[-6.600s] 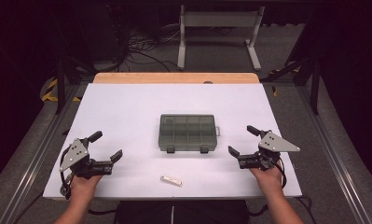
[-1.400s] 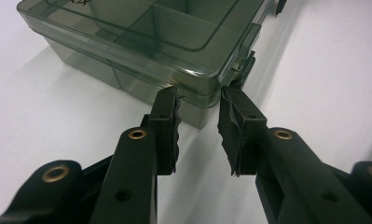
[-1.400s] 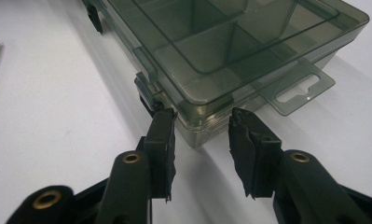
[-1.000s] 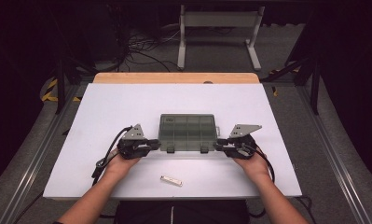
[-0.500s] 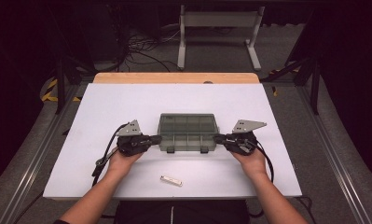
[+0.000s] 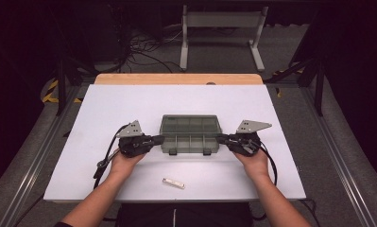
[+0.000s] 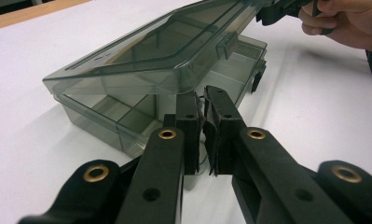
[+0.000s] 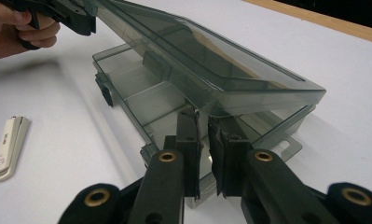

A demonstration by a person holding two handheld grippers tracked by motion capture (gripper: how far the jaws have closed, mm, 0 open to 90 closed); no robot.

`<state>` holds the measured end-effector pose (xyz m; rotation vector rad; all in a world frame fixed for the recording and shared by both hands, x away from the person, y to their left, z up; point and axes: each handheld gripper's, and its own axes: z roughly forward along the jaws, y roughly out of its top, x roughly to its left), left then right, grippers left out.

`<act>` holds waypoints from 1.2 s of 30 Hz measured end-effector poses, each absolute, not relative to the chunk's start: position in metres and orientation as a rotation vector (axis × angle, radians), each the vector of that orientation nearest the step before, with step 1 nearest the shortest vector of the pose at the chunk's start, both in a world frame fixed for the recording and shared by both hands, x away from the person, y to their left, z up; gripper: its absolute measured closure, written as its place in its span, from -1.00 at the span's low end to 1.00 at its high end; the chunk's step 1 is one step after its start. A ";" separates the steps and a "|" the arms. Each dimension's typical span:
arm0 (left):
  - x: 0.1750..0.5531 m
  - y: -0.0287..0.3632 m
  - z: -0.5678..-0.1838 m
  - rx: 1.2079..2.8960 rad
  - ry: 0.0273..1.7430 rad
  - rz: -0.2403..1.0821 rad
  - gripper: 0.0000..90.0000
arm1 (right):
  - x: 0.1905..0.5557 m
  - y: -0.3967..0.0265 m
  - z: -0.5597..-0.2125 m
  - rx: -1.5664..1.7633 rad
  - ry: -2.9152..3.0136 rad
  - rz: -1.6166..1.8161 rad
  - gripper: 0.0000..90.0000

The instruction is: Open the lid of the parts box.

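One box (image 6: 191, 134), one stick (image 6: 173, 183) (white), two grippers.

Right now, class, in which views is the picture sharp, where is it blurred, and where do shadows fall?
High view: evenly lit white table, dark surroundings. Left gripper view: box lid sharp, its own jaws soft. Right gripper view: soft shadow beside the box base.

Your table top (image 6: 129, 109) is brightly and evenly lit from above, while the floor and room around it fall away into near black. Shadows are soft and short beside the box (image 7: 127, 107). The clear lid (image 8: 211, 60) carries pale reflections. Close up, your jaws look slightly soft, and the high view is grainy.
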<state>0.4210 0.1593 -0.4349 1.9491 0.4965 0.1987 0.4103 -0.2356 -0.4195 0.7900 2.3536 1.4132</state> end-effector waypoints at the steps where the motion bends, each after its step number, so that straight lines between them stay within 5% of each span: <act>1: 0.421 0.159 -0.435 1.947 0.498 0.193 0.88 | 0.410 -0.236 -0.420 0.793 2.357 1.411 0.82; 6: 0.421 0.160 -0.435 1.936 0.502 0.189 0.87 | 0.408 -0.236 -0.419 0.806 2.370 1.364 0.64; 13: 0.423 0.160 -0.435 1.932 0.495 0.196 0.86 | 0.410 -0.230 -0.417 0.863 2.334 1.230 -0.29; 26: 0.422 0.158 -0.436 1.950 0.480 0.171 0.77 | 0.415 -0.222 -0.406 0.838 2.280 1.178 -0.28; 36: 0.422 0.152 -0.441 2.006 0.445 0.111 0.45 | 0.426 -0.218 -0.391 0.822 2.258 1.218 -0.22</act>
